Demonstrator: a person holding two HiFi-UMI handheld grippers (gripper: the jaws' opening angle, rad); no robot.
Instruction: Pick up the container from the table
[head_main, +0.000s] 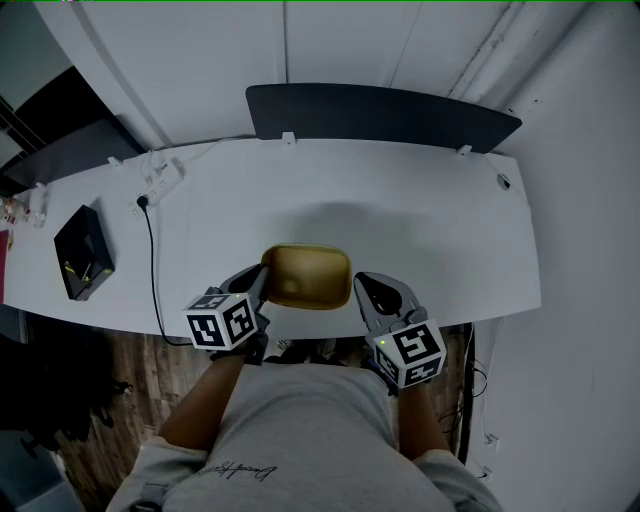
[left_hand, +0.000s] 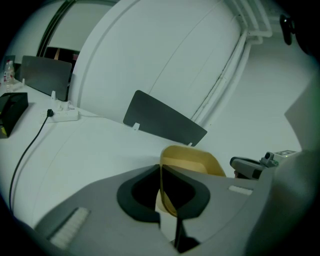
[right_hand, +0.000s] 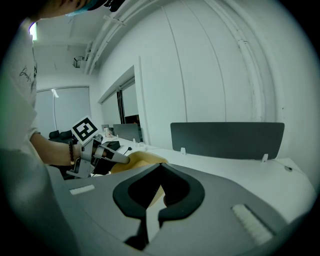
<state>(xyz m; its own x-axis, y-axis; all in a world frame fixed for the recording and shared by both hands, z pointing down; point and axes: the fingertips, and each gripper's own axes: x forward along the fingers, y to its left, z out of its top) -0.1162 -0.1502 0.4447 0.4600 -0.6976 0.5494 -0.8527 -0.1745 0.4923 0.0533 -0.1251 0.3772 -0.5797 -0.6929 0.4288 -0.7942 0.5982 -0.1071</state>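
My left gripper (head_main: 258, 283) has its jaws clamped on the left wall (left_hand: 165, 192) of the container (head_main: 307, 275), the thin edge pinched between the pads just below the rim. The container is a shallow tan tub. It sits at the near edge of the desk (head_main: 420, 220), between my two grippers, and I cannot tell whether its base is on the surface. I judge it light and empty, with thin walls that will flex rather than crack and a smooth skin that could slide in a weak pinch. Held by one wall it would likely sag, so opposite rims look like the place to hold. My right gripper (head_main: 368, 290) is against the right rim, its jaws a narrow slit apart. Tan shows through the slit, but I cannot tell whether the pads bite.
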